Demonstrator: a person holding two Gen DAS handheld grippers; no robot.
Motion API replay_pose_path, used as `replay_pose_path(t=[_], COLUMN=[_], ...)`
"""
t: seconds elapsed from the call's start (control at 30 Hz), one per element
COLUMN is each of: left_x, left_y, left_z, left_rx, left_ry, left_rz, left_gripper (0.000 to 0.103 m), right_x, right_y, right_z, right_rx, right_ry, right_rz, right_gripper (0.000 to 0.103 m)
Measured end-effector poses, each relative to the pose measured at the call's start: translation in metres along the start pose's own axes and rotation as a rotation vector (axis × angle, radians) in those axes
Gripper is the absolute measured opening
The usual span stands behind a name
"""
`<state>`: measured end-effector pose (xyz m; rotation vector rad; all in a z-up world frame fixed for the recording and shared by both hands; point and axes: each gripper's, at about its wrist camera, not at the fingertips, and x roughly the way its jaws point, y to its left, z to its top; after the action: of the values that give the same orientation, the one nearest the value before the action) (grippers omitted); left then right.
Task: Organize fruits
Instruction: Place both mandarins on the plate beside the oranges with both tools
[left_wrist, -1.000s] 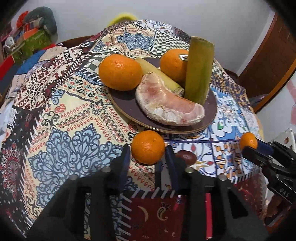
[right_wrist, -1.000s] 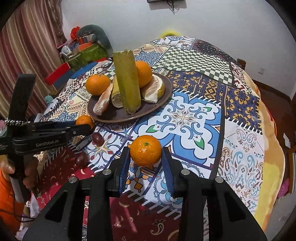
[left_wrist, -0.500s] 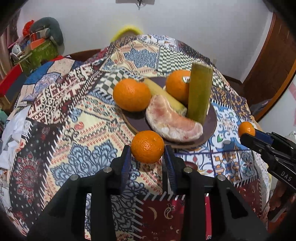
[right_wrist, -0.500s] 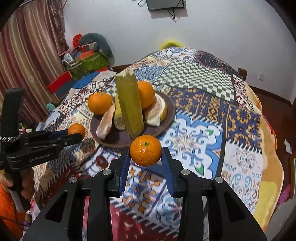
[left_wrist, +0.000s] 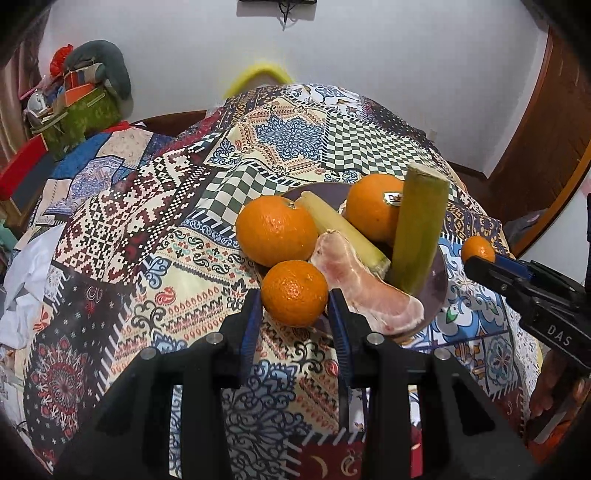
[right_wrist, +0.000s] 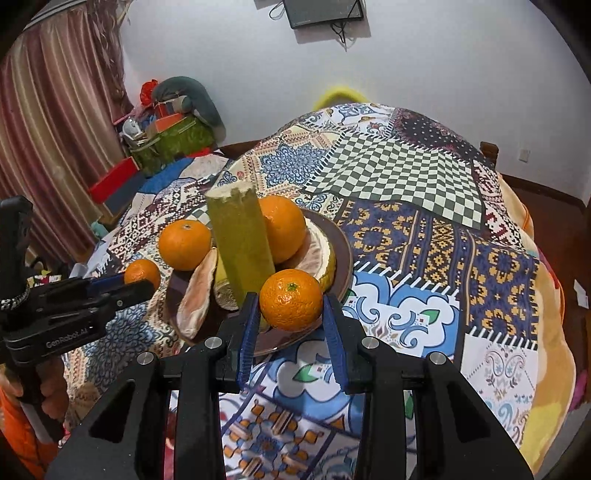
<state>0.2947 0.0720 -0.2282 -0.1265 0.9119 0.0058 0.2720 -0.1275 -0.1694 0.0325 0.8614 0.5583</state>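
Mandarins were the business of this moment, one in each gripper, both carried above the patterned quilt (left_wrist: 155, 236) that covered the desk. Starting at the left, the left gripper (left_wrist: 295, 314) had its jaws clamped on a small mandarin (left_wrist: 294, 292) at its widest girth, held just short of the near rim of the brown plate (left_wrist: 437, 291). On that plate lay two larger oranges (left_wrist: 276, 229), a pale stalk (left_wrist: 343, 230), a peeled pomelo segment (left_wrist: 365, 288) and an upright green cane piece (left_wrist: 419, 229). Further right, the right gripper (right_wrist: 291, 319) was likewise closed on a second mandarin (right_wrist: 291, 299), over the plate's front edge. Such fruit seemed light and round with a soft, slightly slick peel, so a hold across the middle, firm but not crushing, looked the sound one; squeezed harder it would likely bruise or split. The crowded plate left little bare space, and the standing cane looked easy to topple.
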Motion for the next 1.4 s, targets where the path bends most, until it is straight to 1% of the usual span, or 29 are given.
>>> replay_pose_path(t=[0.17, 0.43, 0.63, 0.73, 0.87, 0.97, 1.17, 1.4], left_x=[0.011, 0.018, 0.022, 0.020, 0.011, 0.003, -0.021, -0.058], left_y=[0.001, -0.004, -0.006, -0.008, -0.008, -0.008, -0.009, -0.013], left_z=[0.001, 0.003, 0.004, 0.004, 0.006, 0.007, 0.004, -0.005], left_rx=[0.000, 0.026, 0.030, 0.038, 0.042, 0.041, 0.042, 0.039], left_ry=[0.015, 0.015, 0.024, 0.018, 0.000, -0.013, -0.048, -0.090], left_rz=[-0.003, -0.007, -0.004, 0.004, 0.002, 0.004, -0.003, -0.005], left_gripper=[0.036, 0.037, 0.037, 0.039, 0.044, 0.044, 0.044, 0.045], right_x=[0.013, 0.023, 0.027, 0.027, 0.026, 0.019, -0.003, -0.033], right_y=[0.000, -0.001, -0.004, -0.006, -0.007, -0.006, 0.004, 0.023], right_z=[-0.001, -0.003, -0.004, -0.003, -0.002, 0.001, 0.004, 0.006], right_rx=[-0.022, -0.039, -0.024, -0.006, 0.010, 0.009, -0.014, -0.054], right_ry=[0.031, 0.058, 0.069, 0.077, 0.085, 0.069, 0.031, -0.014], right_rz=[-0.010, -0.016, -0.011, 0.000, 0.006, 0.006, 0.002, 0.005], right_gripper=[0.031, 0.031, 0.032, 0.032, 0.033, 0.036, 0.037, 0.037])
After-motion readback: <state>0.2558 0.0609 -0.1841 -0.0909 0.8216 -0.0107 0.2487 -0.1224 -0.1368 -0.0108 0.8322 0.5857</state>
